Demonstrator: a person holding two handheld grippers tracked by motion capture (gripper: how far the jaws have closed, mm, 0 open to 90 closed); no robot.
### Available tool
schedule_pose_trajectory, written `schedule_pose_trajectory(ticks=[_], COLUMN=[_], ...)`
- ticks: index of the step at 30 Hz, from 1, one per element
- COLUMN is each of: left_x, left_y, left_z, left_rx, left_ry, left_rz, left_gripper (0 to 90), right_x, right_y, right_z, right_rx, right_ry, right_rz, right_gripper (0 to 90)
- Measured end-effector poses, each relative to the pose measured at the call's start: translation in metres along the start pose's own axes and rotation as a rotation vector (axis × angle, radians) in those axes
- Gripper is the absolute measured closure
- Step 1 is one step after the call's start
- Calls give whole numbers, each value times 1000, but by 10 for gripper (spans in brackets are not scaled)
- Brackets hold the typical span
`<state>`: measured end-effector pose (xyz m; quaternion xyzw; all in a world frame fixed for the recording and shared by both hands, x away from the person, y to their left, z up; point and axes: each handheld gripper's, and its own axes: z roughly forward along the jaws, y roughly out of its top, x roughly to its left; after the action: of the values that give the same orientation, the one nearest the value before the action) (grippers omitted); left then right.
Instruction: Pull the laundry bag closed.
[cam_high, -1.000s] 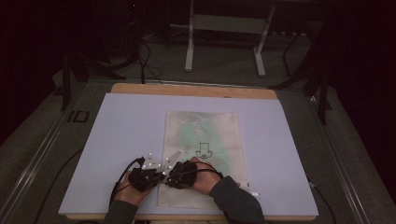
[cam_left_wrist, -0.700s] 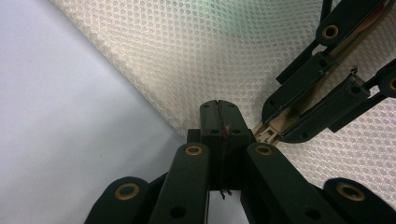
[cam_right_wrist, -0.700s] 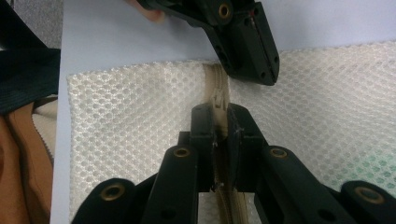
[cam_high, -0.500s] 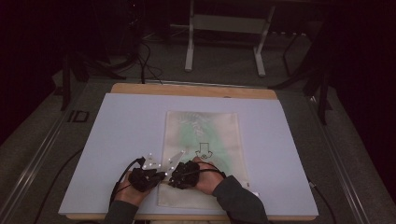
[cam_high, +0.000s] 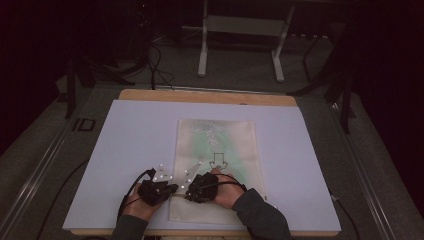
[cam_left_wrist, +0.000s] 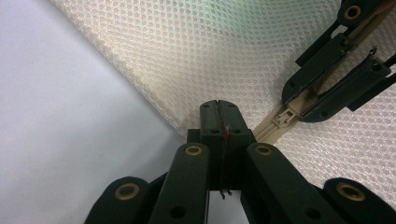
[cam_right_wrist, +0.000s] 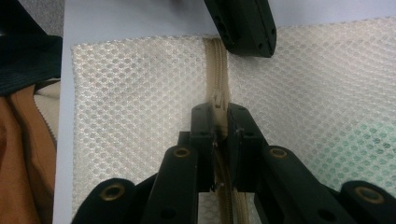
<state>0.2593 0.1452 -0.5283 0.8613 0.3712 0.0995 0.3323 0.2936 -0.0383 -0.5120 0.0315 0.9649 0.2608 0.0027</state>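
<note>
A cream mesh bag (cam_high: 215, 145) lies flat on the pale table mat (cam_high: 125, 145), with something greenish showing through the mesh. Its beige zipper (cam_right_wrist: 215, 60) runs along the near end. My left gripper (cam_high: 172, 189) is shut, its tips (cam_left_wrist: 219, 109) pinching the bag's edge right at the zipper's end. My right gripper (cam_high: 190, 192) faces it from the other side, a short way along the zipper. Its jaws (cam_right_wrist: 218, 119) are shut on the zipper pull (cam_right_wrist: 218, 100). In the left gripper view the slider (cam_left_wrist: 284, 119) sits between the right gripper's fingers (cam_left_wrist: 327, 93).
The mat covers a wooden tabletop (cam_high: 200, 95) whose far edge shows. Metal stand legs (cam_high: 240, 45) and cables (cam_high: 155, 65) are on the floor beyond. A person's orange and dark clothing (cam_right_wrist: 23, 140) is close to the near table edge. Bare mat lies left and right of the bag.
</note>
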Motion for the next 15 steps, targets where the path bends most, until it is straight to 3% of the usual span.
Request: schedule_pose_trajectory(ticks=[15], left_x=[0], left_y=[0], left_z=[0], left_rx=[0], left_ry=[0], left_rz=[-3], left_gripper=[894], right_x=[0], right_y=[-6], right_z=[-5], right_rx=[9], right_ry=[-3], right_rz=[-9], right_gripper=[825])
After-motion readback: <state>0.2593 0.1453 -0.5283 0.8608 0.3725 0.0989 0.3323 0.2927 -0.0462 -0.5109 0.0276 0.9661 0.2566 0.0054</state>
